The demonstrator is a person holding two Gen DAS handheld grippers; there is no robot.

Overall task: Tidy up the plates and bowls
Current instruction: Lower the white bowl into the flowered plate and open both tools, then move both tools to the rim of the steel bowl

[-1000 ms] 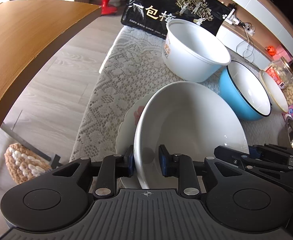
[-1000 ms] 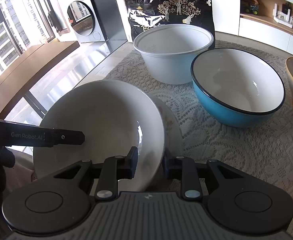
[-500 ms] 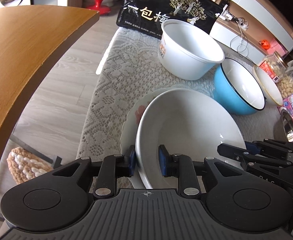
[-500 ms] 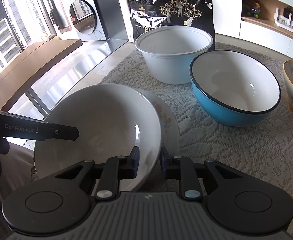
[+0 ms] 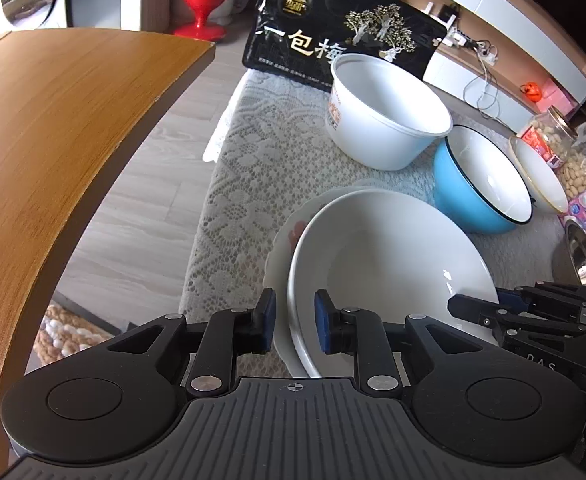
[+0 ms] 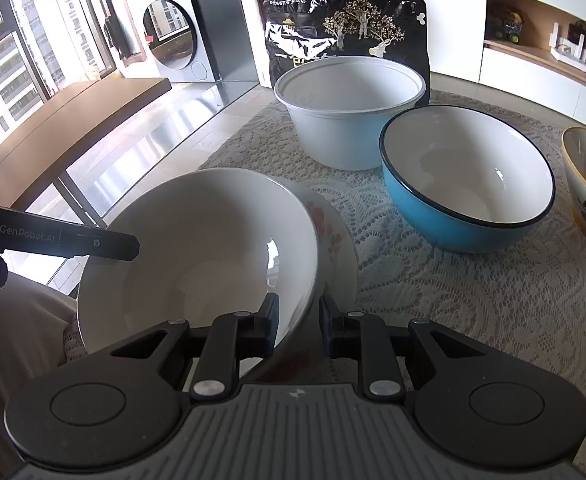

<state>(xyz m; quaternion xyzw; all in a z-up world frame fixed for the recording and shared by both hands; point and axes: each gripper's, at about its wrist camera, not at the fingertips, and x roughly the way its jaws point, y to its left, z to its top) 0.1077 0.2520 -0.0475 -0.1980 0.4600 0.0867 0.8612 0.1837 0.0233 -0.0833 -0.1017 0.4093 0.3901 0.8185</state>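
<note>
Risk of chipping: white bowl (image 5: pixel 393 264) resting on floral plate (image 6: pixel 333 232) at six o'clock on lace cloth (image 5: pixel 261 168), left gripper (image 5: pixel 293 316) and right gripper (image 6: pixel 299 320) fingers parted astride rim, off-centre, liable to slide.

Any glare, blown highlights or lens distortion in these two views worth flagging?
Left wrist view: even light, with a small glint inside the white bowl; fisheye curves the wooden tabletop edge. Right wrist view: the window is blown out, sun glare streaks the floor, and a bright highlight sits on the white bowl's inner wall.
</note>
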